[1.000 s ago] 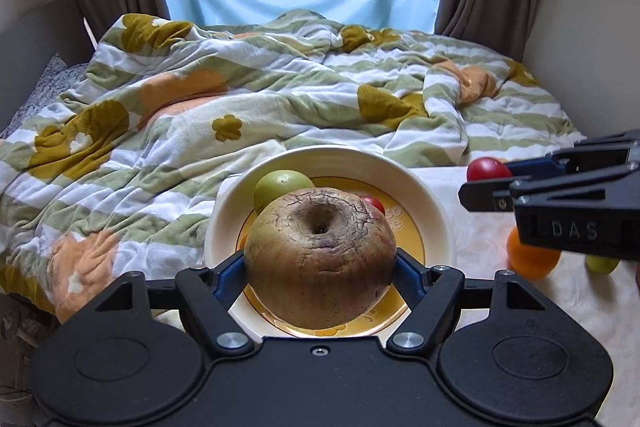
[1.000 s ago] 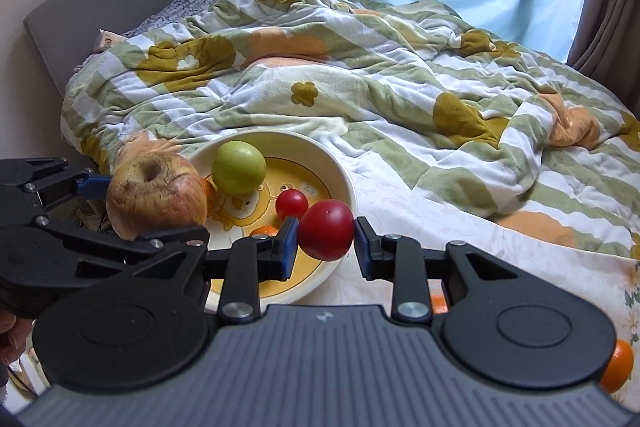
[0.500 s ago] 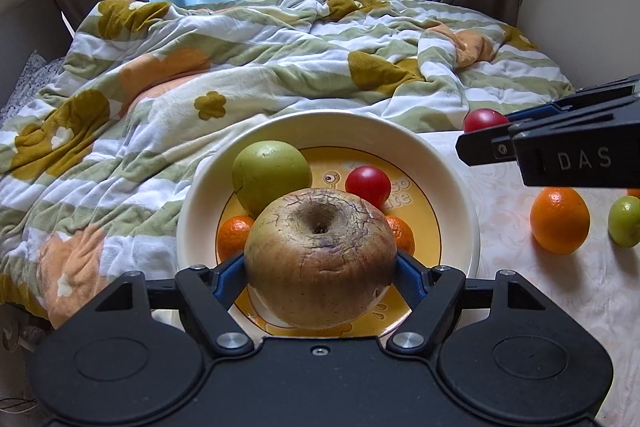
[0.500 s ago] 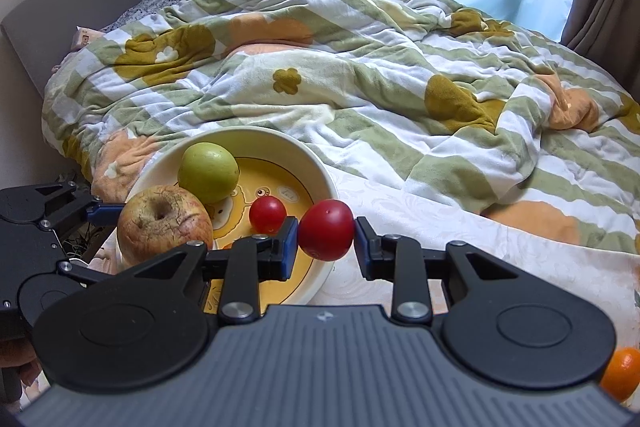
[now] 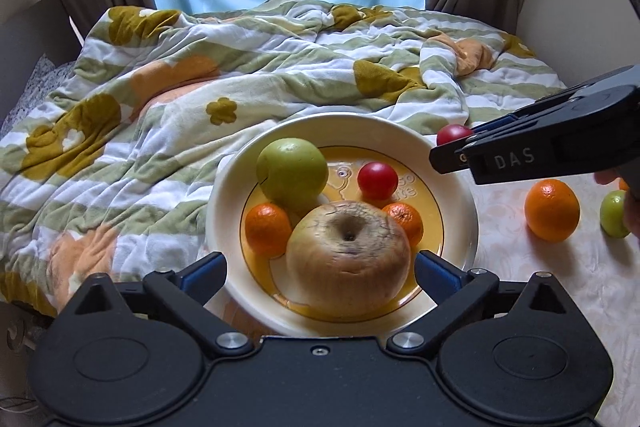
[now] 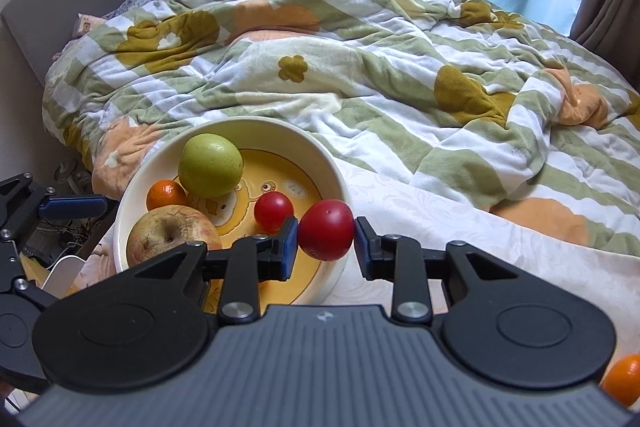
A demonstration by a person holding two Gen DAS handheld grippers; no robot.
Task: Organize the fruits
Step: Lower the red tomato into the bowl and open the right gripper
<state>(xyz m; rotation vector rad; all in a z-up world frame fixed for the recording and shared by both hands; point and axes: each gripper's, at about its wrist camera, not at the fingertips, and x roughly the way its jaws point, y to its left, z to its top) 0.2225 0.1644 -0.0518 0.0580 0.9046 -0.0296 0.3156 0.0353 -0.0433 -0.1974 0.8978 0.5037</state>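
Observation:
A cream plate (image 5: 460, 203) with a yellow centre holds a green apple (image 5: 292, 171), a small red fruit (image 5: 377, 180), two small oranges (image 5: 267, 229) and a wrinkled brown apple (image 5: 348, 259). My left gripper (image 5: 320, 273) is open, its jaws apart on either side of the brown apple, which rests on the plate. My right gripper (image 6: 325, 241) is shut on a red fruit (image 6: 326, 235) and holds it over the plate's right rim (image 6: 336, 179). It shows in the left wrist view (image 5: 452, 135) too.
An orange (image 5: 552, 209) and a small green fruit (image 5: 614, 213) lie on the white cloth to the right of the plate. Another orange (image 6: 622, 379) is at the right wrist view's lower right. A rumpled striped quilt (image 5: 240, 87) covers the bed behind.
My left gripper has opened and let go of the brown apple, which now sits on the plate. My right gripper has moved closer over the plate rim, still holding the red fruit.

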